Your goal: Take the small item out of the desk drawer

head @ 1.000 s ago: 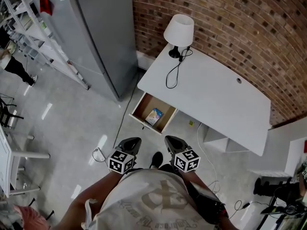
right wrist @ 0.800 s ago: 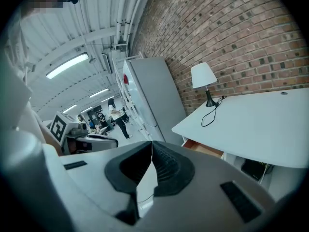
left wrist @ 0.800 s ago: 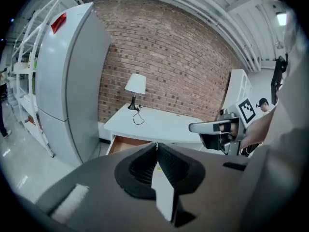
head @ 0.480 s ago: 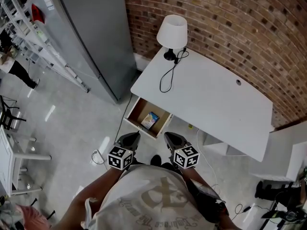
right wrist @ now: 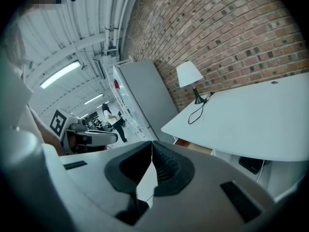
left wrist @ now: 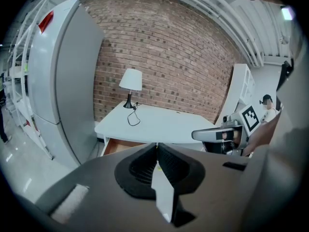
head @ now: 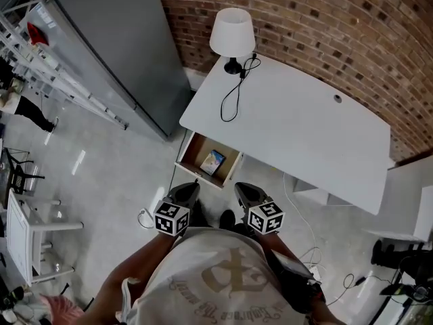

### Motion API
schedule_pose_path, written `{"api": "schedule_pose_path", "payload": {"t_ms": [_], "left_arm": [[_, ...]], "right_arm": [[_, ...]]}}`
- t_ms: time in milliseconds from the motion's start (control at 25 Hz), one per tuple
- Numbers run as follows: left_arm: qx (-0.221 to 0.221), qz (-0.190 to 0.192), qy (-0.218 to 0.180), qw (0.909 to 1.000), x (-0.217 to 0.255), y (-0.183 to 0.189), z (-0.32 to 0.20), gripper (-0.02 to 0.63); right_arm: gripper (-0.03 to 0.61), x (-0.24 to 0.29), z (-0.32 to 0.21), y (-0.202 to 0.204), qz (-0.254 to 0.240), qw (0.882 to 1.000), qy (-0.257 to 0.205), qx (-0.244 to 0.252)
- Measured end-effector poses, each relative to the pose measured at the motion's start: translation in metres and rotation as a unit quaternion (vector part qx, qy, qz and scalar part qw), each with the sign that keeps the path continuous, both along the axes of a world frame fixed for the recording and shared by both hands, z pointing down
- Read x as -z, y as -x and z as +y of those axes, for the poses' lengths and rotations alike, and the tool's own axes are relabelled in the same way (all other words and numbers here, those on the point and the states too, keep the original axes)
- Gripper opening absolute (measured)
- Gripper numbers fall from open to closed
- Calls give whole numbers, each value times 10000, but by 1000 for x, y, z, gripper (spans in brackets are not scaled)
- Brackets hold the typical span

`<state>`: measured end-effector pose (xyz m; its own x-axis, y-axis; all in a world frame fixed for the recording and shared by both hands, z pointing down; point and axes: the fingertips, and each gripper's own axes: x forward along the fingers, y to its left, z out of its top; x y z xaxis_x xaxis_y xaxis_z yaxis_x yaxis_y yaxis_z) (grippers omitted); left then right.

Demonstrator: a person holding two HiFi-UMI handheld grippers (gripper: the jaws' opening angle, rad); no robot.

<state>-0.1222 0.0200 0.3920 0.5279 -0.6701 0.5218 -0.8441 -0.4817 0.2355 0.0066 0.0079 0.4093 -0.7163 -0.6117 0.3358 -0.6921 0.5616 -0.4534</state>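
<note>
The brown wooden drawer (head: pixel 189 152) is hanging open under the near left edge of the white tabletop (head: pixel 298 134), so that step looks done. The small blue-and-yellow packet (head: pixel 214 160) is lying inside it, not yet taken. The left hand-held gripper (head: pixel 184 193) and right hand-held gripper (head: pixel 247 193) are hovering near the person's body, short of the drawer, both with jaws pressed together and holding nothing. Reaching, grasping and lifting are all left.

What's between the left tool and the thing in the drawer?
Head view: just grey floor and the wooden drawer's white front, between left tool and small blue packet.
</note>
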Motion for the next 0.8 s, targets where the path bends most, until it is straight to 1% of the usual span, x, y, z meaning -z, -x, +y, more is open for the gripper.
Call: {"api": "schedule_pose_path", "payload": {"t_ms": [360, 600, 800], "left_arm": [[-359, -77, 248, 9990, -15, -3, -24, 15], [-567, -165, 418, 9974, -37, -3, -51, 15], [-796, -257, 664, 9943, -53, 7, -70, 8]], "right_arm": [[6, -12, -7, -6, 22, 9989, 253, -386], [6, -18, -23, -10, 213, 9972, 320, -645], [6, -23, -37, -5, 354, 9947, 445, -854]]}}
